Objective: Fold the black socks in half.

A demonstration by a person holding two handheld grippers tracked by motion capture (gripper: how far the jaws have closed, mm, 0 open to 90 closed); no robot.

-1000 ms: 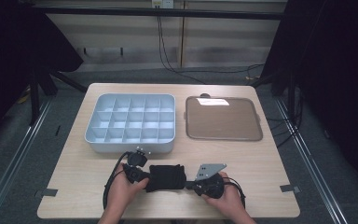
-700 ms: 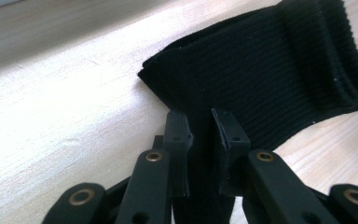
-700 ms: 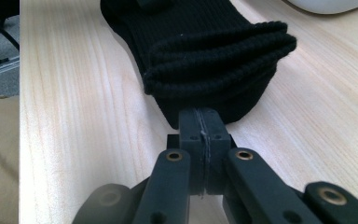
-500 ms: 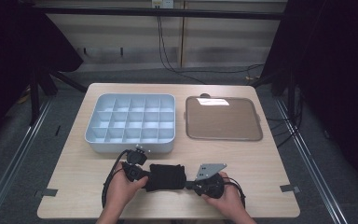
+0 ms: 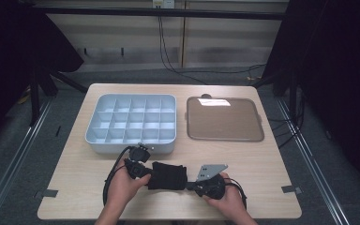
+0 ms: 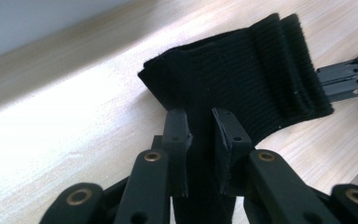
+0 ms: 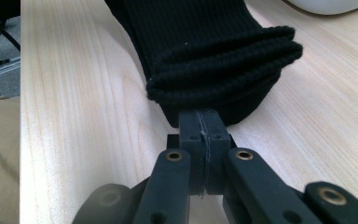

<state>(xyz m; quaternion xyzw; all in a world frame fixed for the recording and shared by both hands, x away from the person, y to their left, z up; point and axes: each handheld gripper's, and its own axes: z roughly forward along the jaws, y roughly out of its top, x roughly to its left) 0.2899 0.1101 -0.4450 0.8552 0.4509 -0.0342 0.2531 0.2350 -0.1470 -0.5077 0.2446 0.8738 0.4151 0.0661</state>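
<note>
A black ribbed sock (image 5: pixel 168 175), folded into a thick bundle, lies on the wooden table (image 5: pixel 272 168) near its front edge. My left gripper (image 5: pixel 143 171) is at the sock's left end. In the left gripper view the left gripper (image 6: pixel 200 122) is shut on the sock (image 6: pixel 242 74), with a fold of fabric between its fingertips. My right gripper (image 5: pixel 193 184) is at the sock's right end. In the right gripper view the right gripper (image 7: pixel 200 122) has its jaws pressed together at the lower edge of the sock's rolled cuff (image 7: pixel 214 60), pinching a thin bit of fabric. A hand holds each gripper.
A pale grey box with several compartments (image 5: pixel 130 123) stands just behind the left gripper. A flat brown tray (image 5: pixel 225 119) lies to its right. A black cable (image 5: pixel 112 173) loops beside the left hand. Bare wood lies to the far left and right of the hands.
</note>
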